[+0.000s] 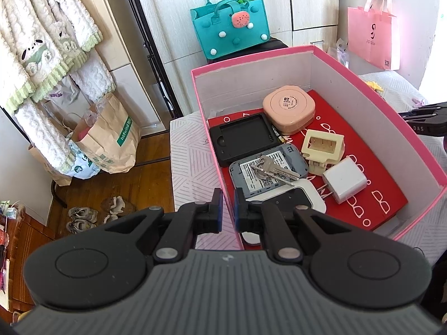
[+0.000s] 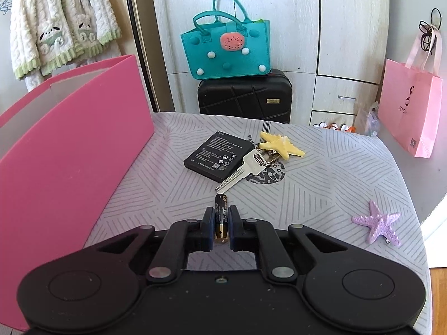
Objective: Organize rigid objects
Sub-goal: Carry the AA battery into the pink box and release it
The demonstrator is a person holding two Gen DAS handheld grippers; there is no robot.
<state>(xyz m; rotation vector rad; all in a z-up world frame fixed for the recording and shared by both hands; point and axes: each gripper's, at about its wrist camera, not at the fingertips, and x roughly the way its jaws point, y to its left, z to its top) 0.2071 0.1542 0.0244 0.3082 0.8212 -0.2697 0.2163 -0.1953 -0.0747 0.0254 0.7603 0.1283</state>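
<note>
Small battery between the right fingers, left fingers shut on the wall of the pink box

The right gripper (image 2: 221,224) has its fingers nearly closed on a slim cylindrical battery (image 2: 221,217), black and gold, lying on the grey line-patterned cloth near the front edge of the surface (image 2: 321,184); the left gripper (image 1: 228,209) is almost fully closed on the thin cardboard wall of the pink box (image 1: 363,89), near its front left corner. Further back on the cloth lie a flat black rectangular battery (image 2: 218,157), a metal key (image 2: 241,173) on a ring with a yellow starfish (image 2: 282,143), and near the right edge a bumpy purple starfish (image 2: 381,223). In the box: a round-cornered peach case (image 1: 289,109), a white cube charger (image 1: 345,180)
</note>
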